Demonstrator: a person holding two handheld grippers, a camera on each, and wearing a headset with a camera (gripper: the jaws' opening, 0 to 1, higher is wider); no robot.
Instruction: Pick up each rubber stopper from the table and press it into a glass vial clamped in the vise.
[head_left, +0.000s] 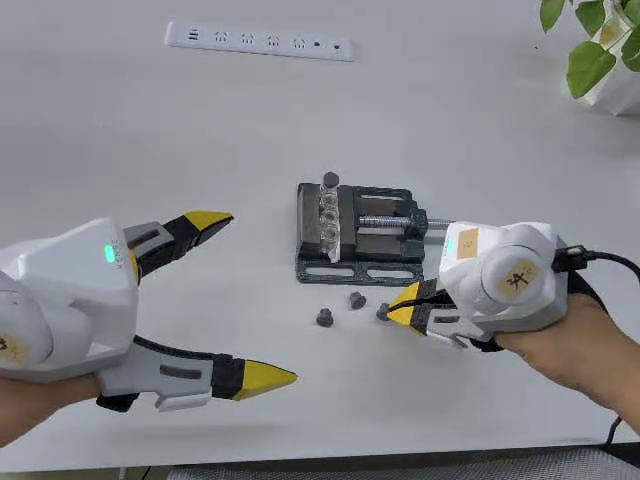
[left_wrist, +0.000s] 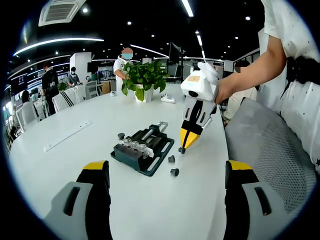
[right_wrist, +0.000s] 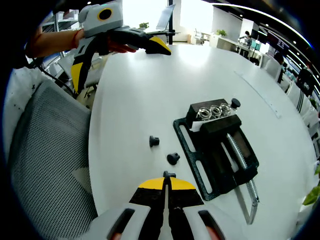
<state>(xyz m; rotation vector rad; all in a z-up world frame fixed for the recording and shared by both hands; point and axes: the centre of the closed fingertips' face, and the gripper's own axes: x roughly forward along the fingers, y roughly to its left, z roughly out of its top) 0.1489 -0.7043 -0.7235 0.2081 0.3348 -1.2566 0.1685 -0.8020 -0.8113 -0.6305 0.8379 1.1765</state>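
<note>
A rubber stopper (head_left: 383, 312) sits at the tips of the right hand-held gripper (head_left: 398, 308), just right of centre in the head view, its jaws closed on it. A second stopper (head_left: 356, 299) and a third stopper (head_left: 324, 317) lie on the desk (head_left: 200, 120) just left of it. Above them, the vise (head_left: 385, 245) clamps the glass vials (head_left: 328, 215). At lower left, the left hand-held gripper (head_left: 255, 297) gapes wide, holding nothing.

We see a dark vise (head_left: 380, 240) flat on the table, clamping a row of clear glass vials (head_left: 328, 215) upright. A dark stopper (head_left: 330, 180) stands at the row's far end. Two loose stoppers (head_left: 324, 318) lie near the vise's front edge. A third stopper (head_left: 383, 312) sits pinched at the right gripper (head_left: 398, 305) tips.
</note>
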